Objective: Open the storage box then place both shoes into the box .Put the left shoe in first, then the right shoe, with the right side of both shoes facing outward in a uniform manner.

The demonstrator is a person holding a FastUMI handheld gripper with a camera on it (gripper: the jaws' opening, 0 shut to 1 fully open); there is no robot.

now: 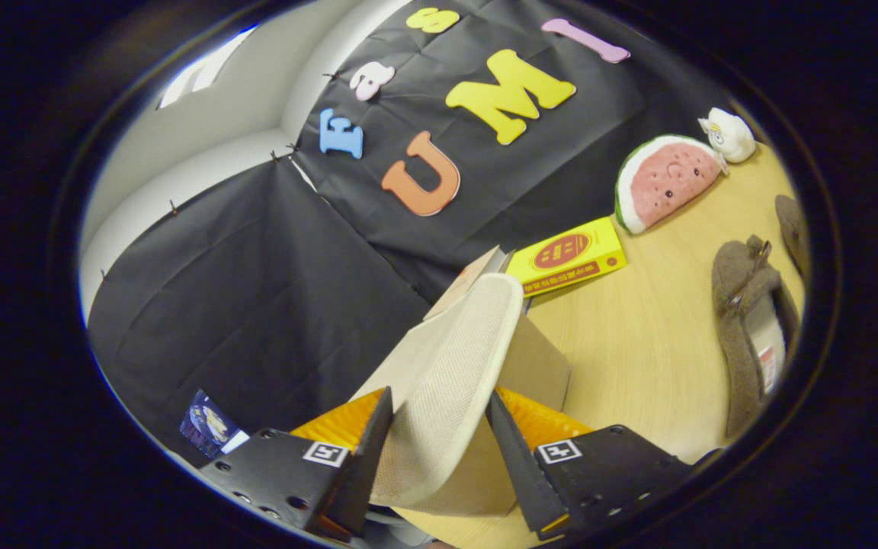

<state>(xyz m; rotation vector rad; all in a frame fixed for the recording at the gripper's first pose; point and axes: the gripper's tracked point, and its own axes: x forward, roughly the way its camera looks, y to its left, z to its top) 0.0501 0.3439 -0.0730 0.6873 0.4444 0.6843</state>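
My gripper [439, 408] is shut on the cream, woven-textured lid [458, 351] of the storage box, with a finger pressing on each side of it. The lid is lifted and runs forward from between the fingers. Under and beside it shows the tan wall of the box [542, 366]. A brown felt shoe [744, 320] lies on the wooden table [652, 328] off to the right of the fingers, its opening and pale insole showing. Past it, only part of a second brown shoe [792, 225] is in sight.
A yellow book-like box [568, 255] lies just beyond the lid's far end. Behind it, by the black cloth wall, sit a watermelon-slice plush [664, 181] and a small white plush toy [728, 133]. Bare tabletop lies between the storage box and the shoes.
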